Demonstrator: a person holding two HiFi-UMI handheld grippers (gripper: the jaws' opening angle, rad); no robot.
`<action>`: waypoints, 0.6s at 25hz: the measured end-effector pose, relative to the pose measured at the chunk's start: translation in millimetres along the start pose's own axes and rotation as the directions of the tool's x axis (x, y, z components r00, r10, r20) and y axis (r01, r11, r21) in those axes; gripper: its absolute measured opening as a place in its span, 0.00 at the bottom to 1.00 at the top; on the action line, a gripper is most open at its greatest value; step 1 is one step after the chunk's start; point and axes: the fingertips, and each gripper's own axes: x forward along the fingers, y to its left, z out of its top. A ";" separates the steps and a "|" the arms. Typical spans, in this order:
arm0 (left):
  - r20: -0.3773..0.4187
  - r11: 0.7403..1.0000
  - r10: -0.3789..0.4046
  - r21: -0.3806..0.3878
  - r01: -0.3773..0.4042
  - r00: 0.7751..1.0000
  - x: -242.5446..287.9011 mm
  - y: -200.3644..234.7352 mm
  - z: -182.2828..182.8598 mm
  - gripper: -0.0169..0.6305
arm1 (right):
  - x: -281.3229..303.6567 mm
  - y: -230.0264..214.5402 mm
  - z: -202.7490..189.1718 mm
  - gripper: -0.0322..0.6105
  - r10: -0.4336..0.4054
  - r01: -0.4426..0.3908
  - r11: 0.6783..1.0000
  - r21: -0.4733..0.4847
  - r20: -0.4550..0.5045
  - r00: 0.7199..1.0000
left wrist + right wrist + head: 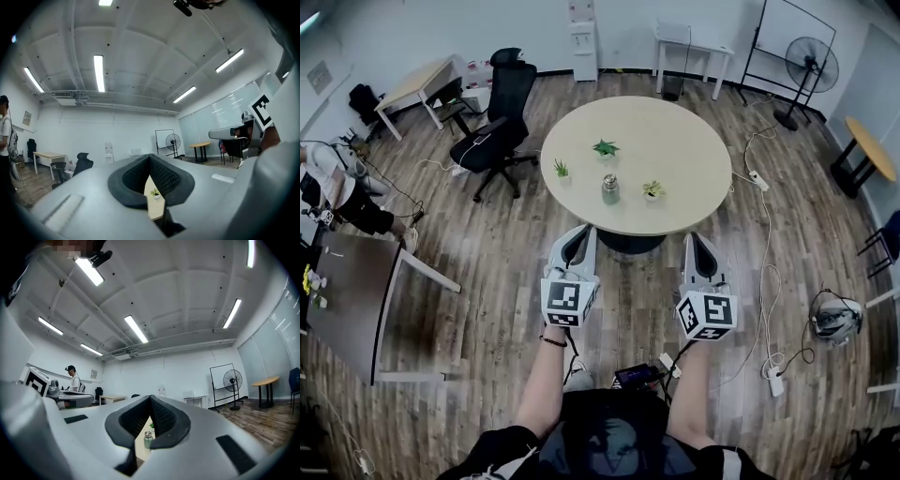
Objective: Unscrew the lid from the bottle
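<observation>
Near side, left gripper [578,234]: jaws clenched, nothing in them, well short of the round table [675,141].
Bottle [610,188]: mid-table among little plants [605,147]. Looks metal, so stiff and probably slick. I'd clamp the body low.
Lid [610,177]: small, pinch its sides.
Right gripper [697,239]: pinched closed, empty too.

We find no legible text, brand, number or sign in any view. The left marker cube [569,302] on the left hand-held gripper [579,234] and the right marker cube [708,315] on the right hand-held gripper [695,239] carry only black-and-white square patterns, no letters. A framed notice [319,75] on the wall [394,37] is too small and blurred to read.
</observation>
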 end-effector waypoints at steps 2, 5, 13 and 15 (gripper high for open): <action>-0.006 1.000 0.003 0.006 -0.003 1.000 8.9 2.5 -3.1 0.03 | 8.9 -5.0 -4.0 0.05 0.012 -0.012 1.000 0.017 0.003 1.000; -0.013 1.000 0.008 0.008 -0.008 1.000 26.3 8.1 -8.8 0.03 | 24.2 -16.6 -9.2 0.05 0.005 -0.005 1.000 0.027 0.006 1.000; 0.015 1.000 -0.006 -0.004 0.006 1.000 110.7 50.0 -27.5 0.03 | 104.6 -45.3 -29.6 0.05 -0.037 0.036 0.999 0.039 0.024 0.999; 0.026 1.000 -0.006 -0.011 0.007 1.000 140.4 69.7 -32.4 0.03 | 136.9 -51.6 -32.1 0.05 -0.046 0.045 0.998 0.035 0.029 0.999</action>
